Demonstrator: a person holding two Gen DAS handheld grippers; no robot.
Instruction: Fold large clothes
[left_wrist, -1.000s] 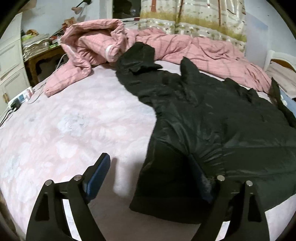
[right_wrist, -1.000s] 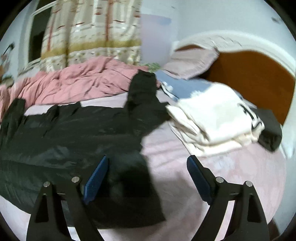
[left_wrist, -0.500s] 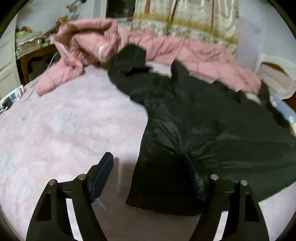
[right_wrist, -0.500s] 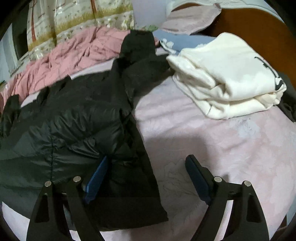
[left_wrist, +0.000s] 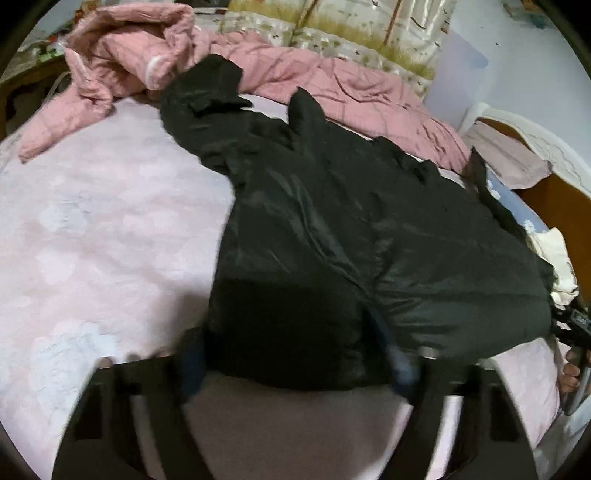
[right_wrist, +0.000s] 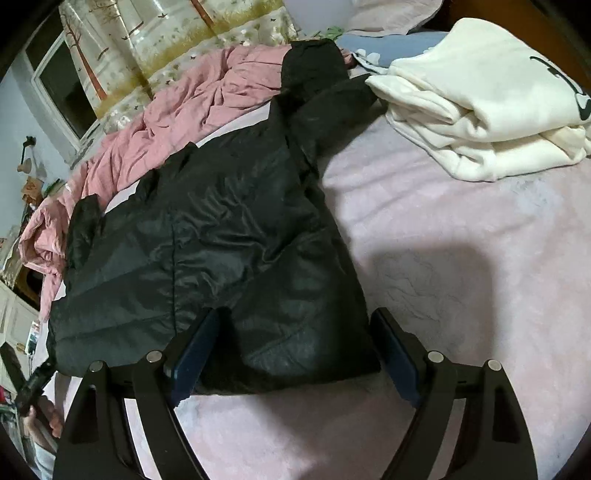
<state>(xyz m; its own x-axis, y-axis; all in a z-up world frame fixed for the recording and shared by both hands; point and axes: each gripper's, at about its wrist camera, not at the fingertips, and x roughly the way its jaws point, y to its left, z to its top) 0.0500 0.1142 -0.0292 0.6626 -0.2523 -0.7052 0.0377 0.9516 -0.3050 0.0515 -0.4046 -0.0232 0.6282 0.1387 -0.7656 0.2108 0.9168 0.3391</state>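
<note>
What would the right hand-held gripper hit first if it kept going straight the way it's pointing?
Most likely the black jacket: its near hem corner already lies between the open fingers of the right hand-held gripper, with the pink bedsheet directly beneath. Depth is hard to judge.

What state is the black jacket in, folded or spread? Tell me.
Spread. The black jacket lies flat across the bed, both sleeves stretched outward, hem unfolded.

Patterned curtain (right_wrist: 155, 40) hangs behind the pink-sheeted bed (right_wrist: 461, 240).
</note>
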